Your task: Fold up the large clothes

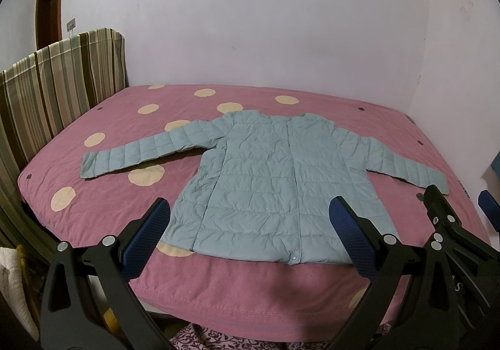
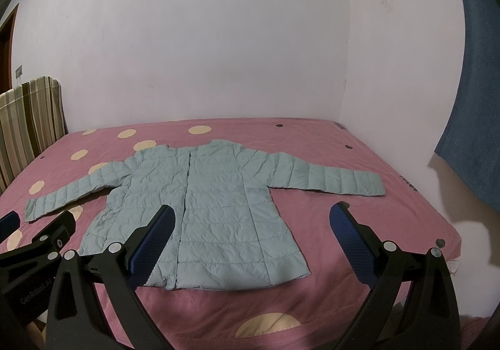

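Observation:
A pale teal quilted jacket (image 1: pixel 265 175) (image 2: pixel 203 206) lies flat and front-up on the pink bed, sleeves spread to both sides, hem toward me. My left gripper (image 1: pixel 250 215) hovers open above the near edge of the bed, its blue-padded fingers framing the jacket's hem, nothing held. My right gripper (image 2: pixel 250 221) is open too, over the jacket's right half and hem. In the left wrist view the right gripper (image 1: pixel 459 209) shows at the right edge; in the right wrist view the left gripper (image 2: pixel 37 225) shows at the left edge.
The bed carries a pink cover (image 1: pixel 256 290) with cream dots. A striped headboard (image 1: pixel 56 93) stands at the left. White walls close the far side and right. A blue cloth (image 2: pixel 468 99) hangs at the right. A floral fabric (image 1: pixel 218 339) lies below the bed's near edge.

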Motion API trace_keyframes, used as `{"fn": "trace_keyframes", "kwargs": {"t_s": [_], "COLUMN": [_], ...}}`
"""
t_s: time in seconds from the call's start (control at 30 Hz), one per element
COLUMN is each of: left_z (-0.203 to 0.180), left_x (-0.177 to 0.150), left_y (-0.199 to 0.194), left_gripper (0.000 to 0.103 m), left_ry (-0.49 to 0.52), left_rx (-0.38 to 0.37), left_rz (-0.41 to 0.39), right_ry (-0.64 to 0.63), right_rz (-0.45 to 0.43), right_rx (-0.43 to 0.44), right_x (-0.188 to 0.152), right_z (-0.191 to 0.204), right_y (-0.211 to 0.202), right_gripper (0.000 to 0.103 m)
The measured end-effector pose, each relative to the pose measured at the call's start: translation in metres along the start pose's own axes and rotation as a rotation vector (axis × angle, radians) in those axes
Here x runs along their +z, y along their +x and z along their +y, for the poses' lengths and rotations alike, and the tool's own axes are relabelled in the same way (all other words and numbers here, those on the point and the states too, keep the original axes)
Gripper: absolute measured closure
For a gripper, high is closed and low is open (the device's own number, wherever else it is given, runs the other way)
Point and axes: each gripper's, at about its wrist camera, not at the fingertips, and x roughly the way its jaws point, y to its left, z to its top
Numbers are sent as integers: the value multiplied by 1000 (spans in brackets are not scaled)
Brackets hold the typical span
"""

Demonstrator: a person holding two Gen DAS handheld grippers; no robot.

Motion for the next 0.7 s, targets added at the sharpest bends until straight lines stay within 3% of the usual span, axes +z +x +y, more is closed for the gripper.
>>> {"fn": "trace_keyframes", "kwargs": {"t_s": [0.7], "left_z": [0], "left_x": [-1], "left_y": [1], "left_gripper": [2], "left_ry": [2], "left_rx": [2], "left_rz": [2], "right_ry": [0], "right_rz": [4], "right_rx": [0], "right_x": [4], "right_z": [1], "right_y": [-2], "right_gripper": [5]}}
